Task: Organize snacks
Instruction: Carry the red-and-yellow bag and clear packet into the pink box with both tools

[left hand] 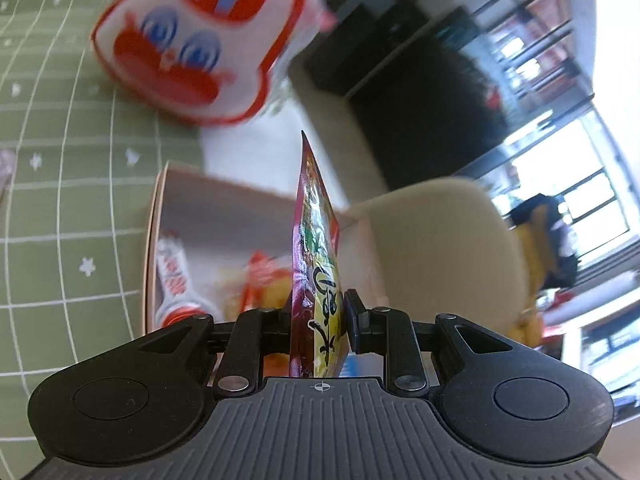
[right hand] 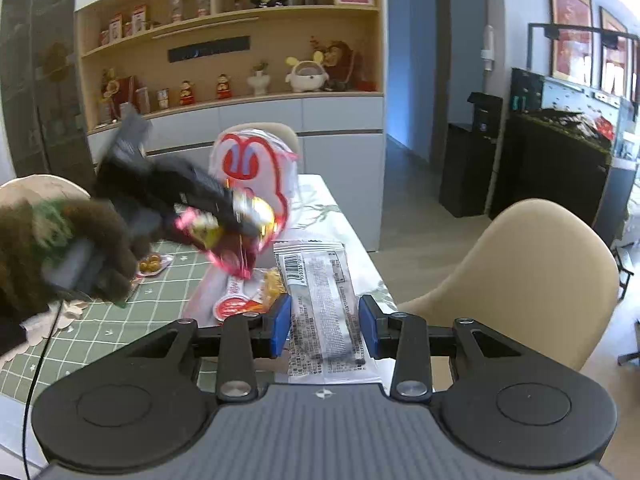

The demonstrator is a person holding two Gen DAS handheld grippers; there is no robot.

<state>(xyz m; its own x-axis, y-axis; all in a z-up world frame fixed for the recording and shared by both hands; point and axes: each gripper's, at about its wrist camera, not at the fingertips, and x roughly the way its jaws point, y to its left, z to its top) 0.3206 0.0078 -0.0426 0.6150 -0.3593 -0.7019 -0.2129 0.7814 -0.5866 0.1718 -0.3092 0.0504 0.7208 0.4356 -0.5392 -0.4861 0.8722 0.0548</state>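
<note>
Pinched edge-on in the left gripper (left hand: 318, 316), a purple-and-yellow snack packet (left hand: 318, 256) hangs above the open cardboard box (left hand: 160, 200) holding other snacks. Beside that box, the right gripper (right hand: 324, 326) clamps a clear-wrapped snack bar (right hand: 320, 292) flat between blue pads.

Behind your table stands a wood shelf unit (right hand: 228, 40) crowded with figurines, white cabinets (right hand: 280, 116) beneath. Beige chairs (right hand: 532, 280) flank you; framed red pictures (right hand: 568, 24) hang right, and windows (left hand: 576, 184) glare bright.
</note>
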